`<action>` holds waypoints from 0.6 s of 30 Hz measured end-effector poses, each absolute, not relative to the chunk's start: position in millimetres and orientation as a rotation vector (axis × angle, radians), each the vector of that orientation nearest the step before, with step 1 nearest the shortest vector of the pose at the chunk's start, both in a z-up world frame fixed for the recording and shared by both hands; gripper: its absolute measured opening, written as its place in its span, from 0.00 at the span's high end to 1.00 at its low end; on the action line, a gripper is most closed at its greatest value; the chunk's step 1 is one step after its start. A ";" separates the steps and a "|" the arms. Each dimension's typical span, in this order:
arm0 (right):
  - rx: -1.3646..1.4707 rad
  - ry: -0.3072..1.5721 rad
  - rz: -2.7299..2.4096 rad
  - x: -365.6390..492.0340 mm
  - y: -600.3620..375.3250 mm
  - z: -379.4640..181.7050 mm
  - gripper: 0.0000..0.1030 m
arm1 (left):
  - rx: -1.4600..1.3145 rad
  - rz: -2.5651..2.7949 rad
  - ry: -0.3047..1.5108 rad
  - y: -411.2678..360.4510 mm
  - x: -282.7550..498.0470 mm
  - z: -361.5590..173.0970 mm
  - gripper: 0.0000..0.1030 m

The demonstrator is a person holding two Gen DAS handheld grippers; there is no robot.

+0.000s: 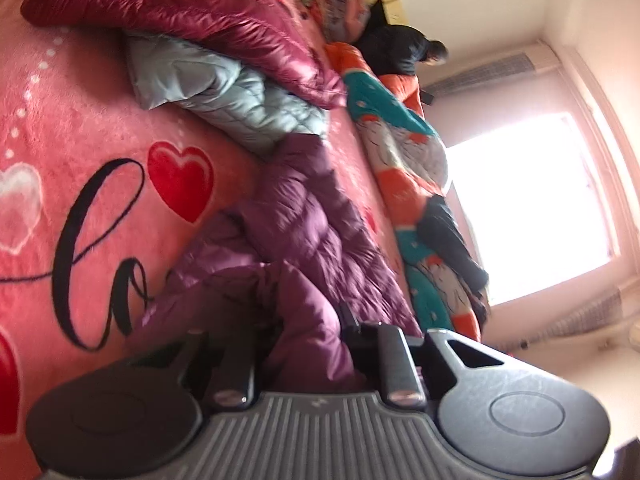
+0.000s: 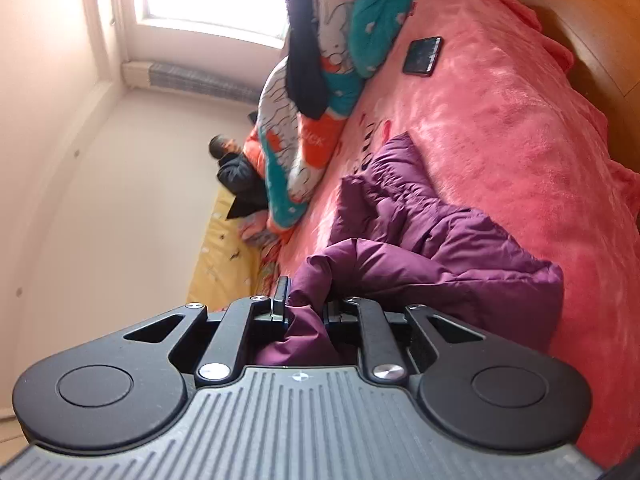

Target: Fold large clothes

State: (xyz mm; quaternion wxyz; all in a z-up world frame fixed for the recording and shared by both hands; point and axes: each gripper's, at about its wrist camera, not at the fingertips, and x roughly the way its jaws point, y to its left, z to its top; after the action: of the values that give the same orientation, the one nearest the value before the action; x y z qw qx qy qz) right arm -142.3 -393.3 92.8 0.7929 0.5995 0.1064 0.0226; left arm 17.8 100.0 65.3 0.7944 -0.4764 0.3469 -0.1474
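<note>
A purple quilted down jacket (image 1: 316,236) lies crumpled on the pink heart-print blanket (image 1: 80,120). It also shows in the right wrist view (image 2: 440,248). My left gripper (image 1: 296,344) is shut on a bunched fold of the purple jacket, which fills the gap between its fingers. My right gripper (image 2: 306,308) is shut on another fold of the same jacket, with the fabric pinched between its fingers. Both wrist views are rolled sideways.
A shiny magenta jacket (image 1: 192,8) and a pale grey-blue jacket (image 1: 224,92) lie piled on the blanket. An orange and teal quilt (image 1: 404,152) runs along the bed's window side. A black phone (image 2: 422,56) lies on the blanket (image 2: 520,120). A person in black (image 2: 236,172) sits by the wall.
</note>
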 end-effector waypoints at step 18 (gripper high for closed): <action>1.305 0.209 -0.020 -99.7 -414.3 33.0 0.37 | -0.908 -0.227 0.715 90.1 66.8 57.1 0.46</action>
State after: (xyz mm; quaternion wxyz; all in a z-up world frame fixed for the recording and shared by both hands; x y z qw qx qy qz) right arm -99.7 -414.3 33.0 0.7895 0.6060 0.0969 -0.0093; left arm 66.8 90.1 57.1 0.8314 -0.4283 0.3373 -0.1073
